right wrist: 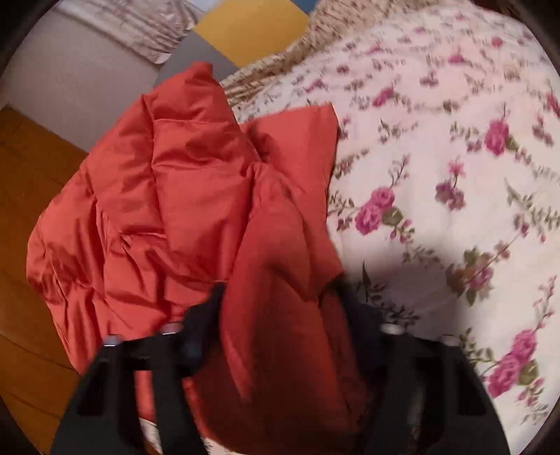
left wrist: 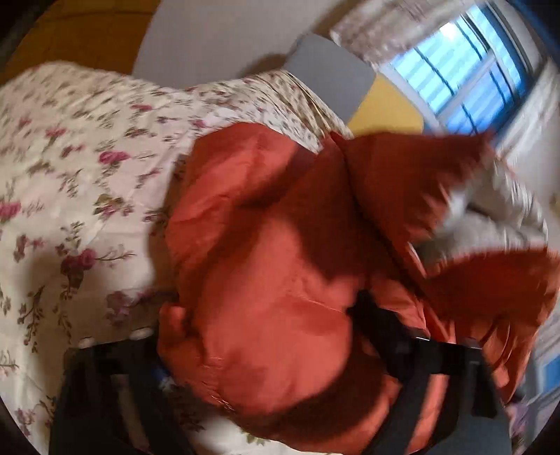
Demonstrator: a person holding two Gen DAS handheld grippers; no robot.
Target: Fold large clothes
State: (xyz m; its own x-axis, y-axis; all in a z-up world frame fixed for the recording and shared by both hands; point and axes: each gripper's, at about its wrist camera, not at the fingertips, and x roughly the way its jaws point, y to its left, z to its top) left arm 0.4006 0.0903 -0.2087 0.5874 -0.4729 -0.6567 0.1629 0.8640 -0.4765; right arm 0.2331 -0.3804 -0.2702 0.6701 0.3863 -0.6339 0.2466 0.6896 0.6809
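Note:
A puffy orange-red jacket hangs bunched above a floral bedspread. My left gripper has a thick fold of the jacket between its black fingers; the fabric hides the left finger. A pale lining shows at the jacket's right. In the right wrist view the jacket drapes over the bed's edge, and my right gripper grips a bunched fold between its fingers.
The floral bedspread covers the bed. A wooden floor lies beside it with grey and yellow floor panels. A window with patterned curtains stands beyond the bed.

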